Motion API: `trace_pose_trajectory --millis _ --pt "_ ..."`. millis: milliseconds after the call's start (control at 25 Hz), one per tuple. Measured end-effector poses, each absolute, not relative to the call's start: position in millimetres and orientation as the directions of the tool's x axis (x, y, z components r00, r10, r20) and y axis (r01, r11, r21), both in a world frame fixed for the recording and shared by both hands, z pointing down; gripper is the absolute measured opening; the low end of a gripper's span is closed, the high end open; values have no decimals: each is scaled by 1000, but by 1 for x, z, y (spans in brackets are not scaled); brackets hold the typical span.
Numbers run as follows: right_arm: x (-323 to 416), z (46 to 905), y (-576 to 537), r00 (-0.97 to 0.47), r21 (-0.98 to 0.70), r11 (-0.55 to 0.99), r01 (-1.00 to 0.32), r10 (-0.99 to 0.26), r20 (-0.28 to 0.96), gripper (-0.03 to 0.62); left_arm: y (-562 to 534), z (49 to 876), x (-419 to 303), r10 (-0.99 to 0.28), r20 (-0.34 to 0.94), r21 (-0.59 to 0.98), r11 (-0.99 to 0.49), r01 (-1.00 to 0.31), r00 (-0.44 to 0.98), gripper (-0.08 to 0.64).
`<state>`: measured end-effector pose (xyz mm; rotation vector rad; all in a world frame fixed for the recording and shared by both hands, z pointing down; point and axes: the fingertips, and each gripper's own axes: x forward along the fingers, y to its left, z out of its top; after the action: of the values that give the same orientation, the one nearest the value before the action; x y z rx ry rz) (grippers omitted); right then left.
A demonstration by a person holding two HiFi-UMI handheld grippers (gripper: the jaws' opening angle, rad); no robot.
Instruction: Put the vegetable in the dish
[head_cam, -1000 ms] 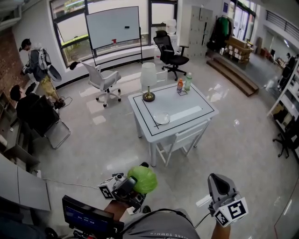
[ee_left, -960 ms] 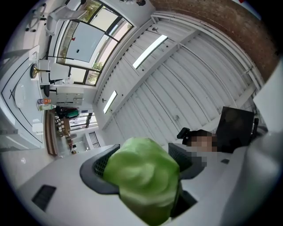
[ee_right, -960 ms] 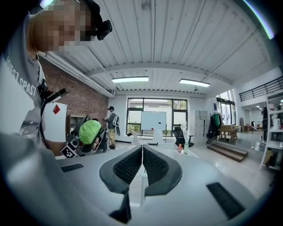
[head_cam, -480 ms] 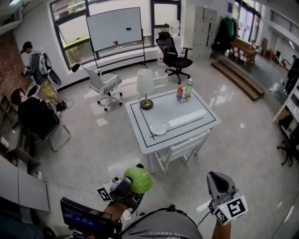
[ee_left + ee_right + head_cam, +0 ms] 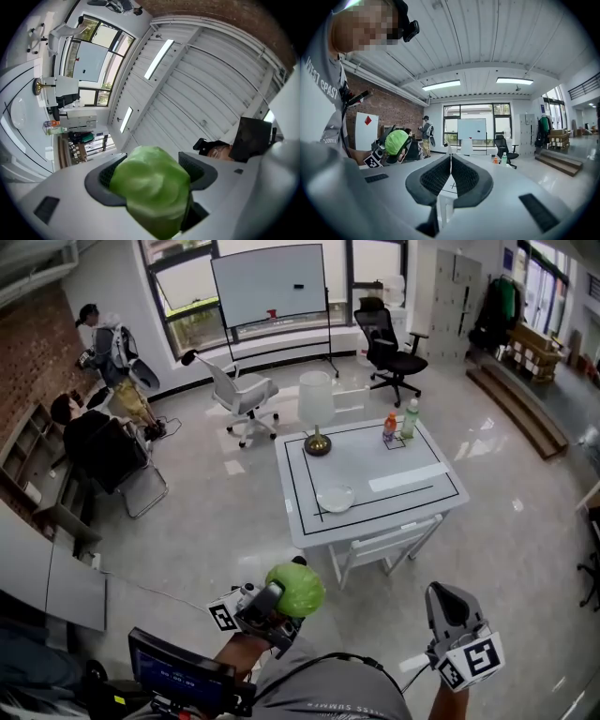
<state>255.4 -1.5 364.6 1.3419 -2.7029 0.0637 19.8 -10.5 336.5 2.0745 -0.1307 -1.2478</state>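
Low in the head view, close to the person's body, the left claw (image 5: 284, 596) is clamped on a green cabbage (image 5: 294, 589). The left gripper view shows the two dark pads pressed against either side of the round head (image 5: 150, 187), which bulges out above and below them. This claw (image 5: 152, 171) is tilted up toward the ceiling, and the cabbage is held in the air over the grey floor, well apart from the desk (image 5: 412, 451).

On the person's other side, the right claw (image 5: 448, 601) is held upright and carries nothing. The right gripper view shows its jaws pressed together, with only a thin seam between them (image 5: 450, 161).

Farther ahead stands the white desk, marked with a black rectangular outline. A pale, shallow dish (image 5: 336, 498) sits on the desk near its left front corner, with nothing in it. A lamp (image 5: 317, 409) with a white shade and brass base stands at the back left of the desk. An orange bottle (image 5: 389, 427) and a green bottle (image 5: 410, 418) stand side by side at the back. A white chair (image 5: 384, 549) is tucked against the desk's near edge.
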Motion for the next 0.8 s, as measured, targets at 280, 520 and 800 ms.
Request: trace_pose_trajectory --millis 280,520,800 --pt "268 388 -44 -598 -22 602 -798 -787 154 8 -59 359 35 -445 -685 650 -731 208 577 350" --pt "269 390 -86 -555 -20 560 -828 -814 169 8 -113 366 39 -428 -666 664 -714 224 611 350" --pt "241 379 -136 -519 6 528 -849 -838 166 8 -171 359 16 -391 -670 650 -720 243 631 350"
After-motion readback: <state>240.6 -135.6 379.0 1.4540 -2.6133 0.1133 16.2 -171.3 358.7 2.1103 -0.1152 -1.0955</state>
